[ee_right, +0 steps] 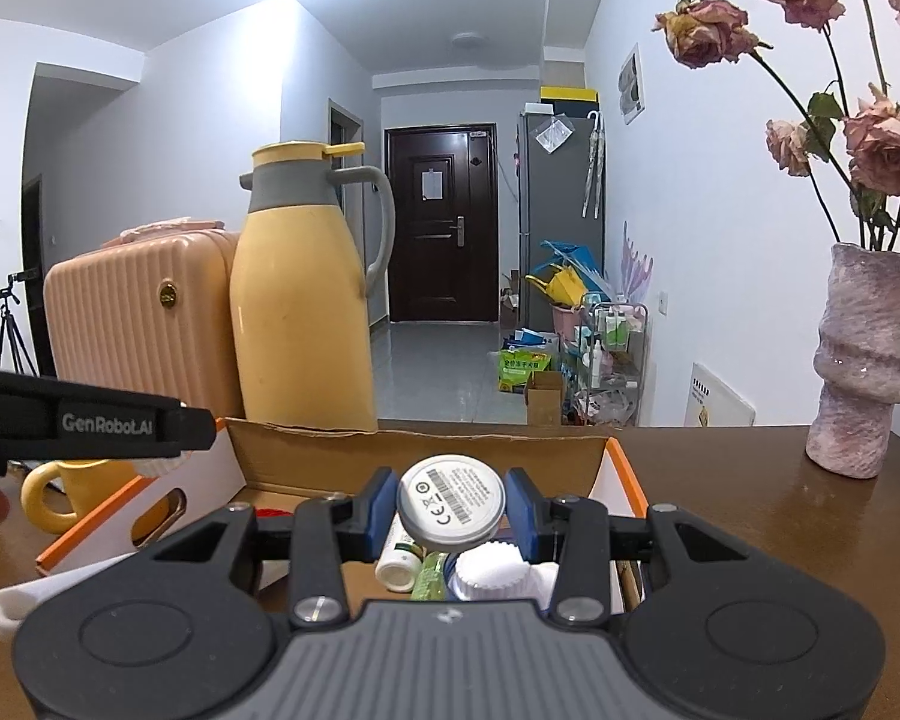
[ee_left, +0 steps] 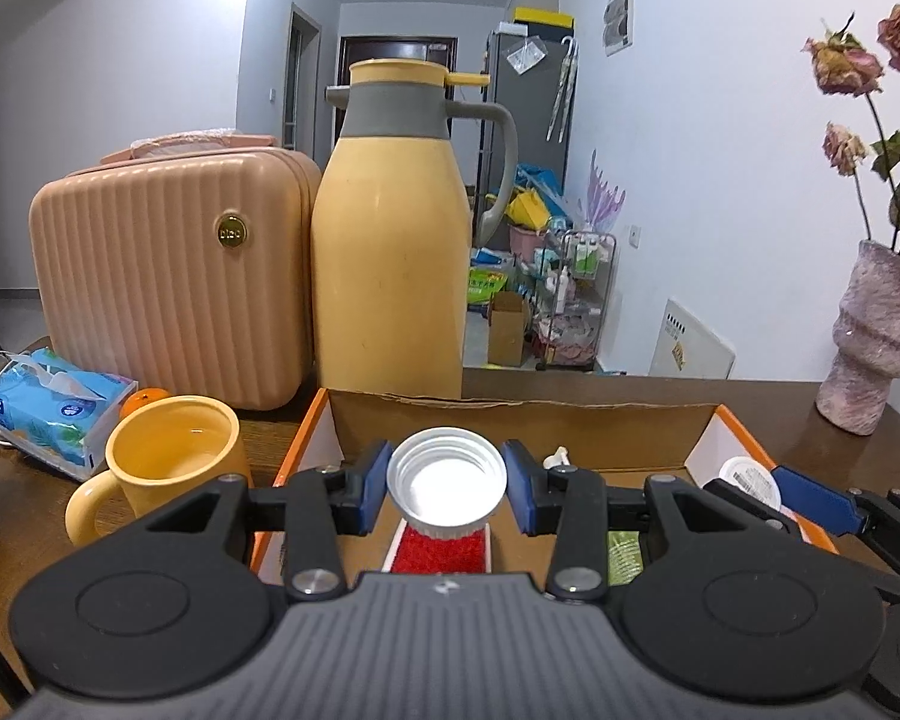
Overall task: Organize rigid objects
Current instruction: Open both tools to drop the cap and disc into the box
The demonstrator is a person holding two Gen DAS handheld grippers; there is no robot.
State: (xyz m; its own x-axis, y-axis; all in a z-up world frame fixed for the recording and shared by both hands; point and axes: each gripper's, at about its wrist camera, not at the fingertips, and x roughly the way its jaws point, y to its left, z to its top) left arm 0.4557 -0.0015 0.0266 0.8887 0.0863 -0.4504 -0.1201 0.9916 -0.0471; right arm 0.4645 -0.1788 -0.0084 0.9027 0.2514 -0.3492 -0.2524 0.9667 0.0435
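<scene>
A light, stiff white cap (ee_left: 446, 483) is pinched by its rim in the left tongs (ee_left: 447, 489); a smooth, slippery disc (ee_right: 452, 499) is pinched edgewise in the right tongs (ee_right: 452, 510).

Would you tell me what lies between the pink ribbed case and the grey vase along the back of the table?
The yellow thermos jug stands there, right beside the pink case; from it to the vase the table is bare, as both wrist views show.
</scene>
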